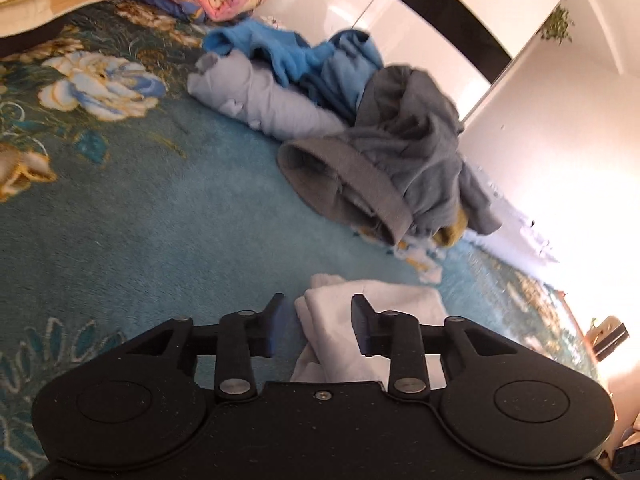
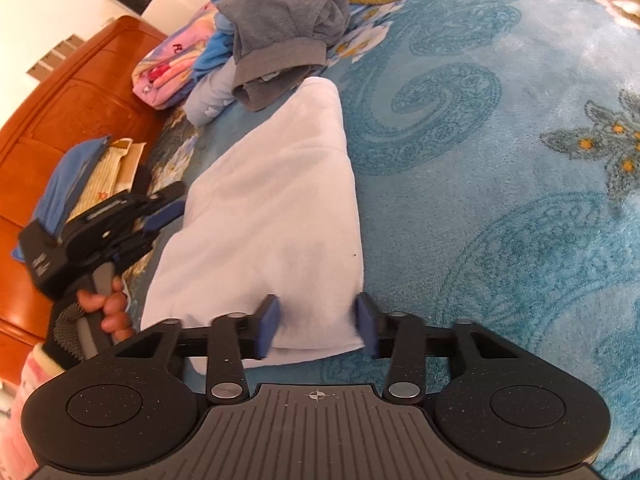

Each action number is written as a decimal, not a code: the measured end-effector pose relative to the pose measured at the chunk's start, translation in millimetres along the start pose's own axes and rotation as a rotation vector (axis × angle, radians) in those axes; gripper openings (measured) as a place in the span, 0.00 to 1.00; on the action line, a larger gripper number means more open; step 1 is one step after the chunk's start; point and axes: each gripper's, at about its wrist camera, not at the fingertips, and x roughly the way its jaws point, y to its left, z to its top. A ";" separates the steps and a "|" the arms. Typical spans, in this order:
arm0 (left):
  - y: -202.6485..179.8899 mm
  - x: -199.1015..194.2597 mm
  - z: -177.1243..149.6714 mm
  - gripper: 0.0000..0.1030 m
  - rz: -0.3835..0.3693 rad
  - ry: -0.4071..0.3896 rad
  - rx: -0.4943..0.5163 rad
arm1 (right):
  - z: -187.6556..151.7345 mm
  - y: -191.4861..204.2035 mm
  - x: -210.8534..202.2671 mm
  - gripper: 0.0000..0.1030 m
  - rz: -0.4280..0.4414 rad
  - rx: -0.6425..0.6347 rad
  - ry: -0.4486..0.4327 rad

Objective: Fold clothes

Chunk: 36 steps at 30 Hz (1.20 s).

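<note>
Hovering over the folded white cloth (image 2: 272,208) on the teal floral blanket (image 2: 480,200), your right gripper (image 2: 318,322) has its jaws spread above the near end. Your left gripper (image 1: 318,326) is spread too, beside it. Unfolded pile (image 1: 360,120) sits further along the blanket.

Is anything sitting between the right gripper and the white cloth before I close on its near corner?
Nothing visible. The right gripper is open with its blue pads straddling the near end of the white cloth. The grey garment only overlaps the cloth's far end.
</note>
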 end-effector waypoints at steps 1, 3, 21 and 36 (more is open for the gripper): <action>-0.1 -4.5 0.1 0.38 -0.006 -0.006 -0.005 | 0.3 -0.5 -0.5 0.19 0.002 0.007 0.000; -0.6 -11.4 0.3 0.41 -0.014 -0.014 -0.011 | 1.8 -1.7 -3.8 0.11 0.003 0.026 -0.012; -10.1 7.9 -7.2 0.63 -0.078 0.097 0.009 | 33.0 -34.2 -55.8 0.21 -0.053 0.073 -0.191; -8.7 65.2 -11.4 0.74 -0.126 0.214 -0.036 | -6.6 -24.8 -15.2 0.65 0.062 0.256 -0.165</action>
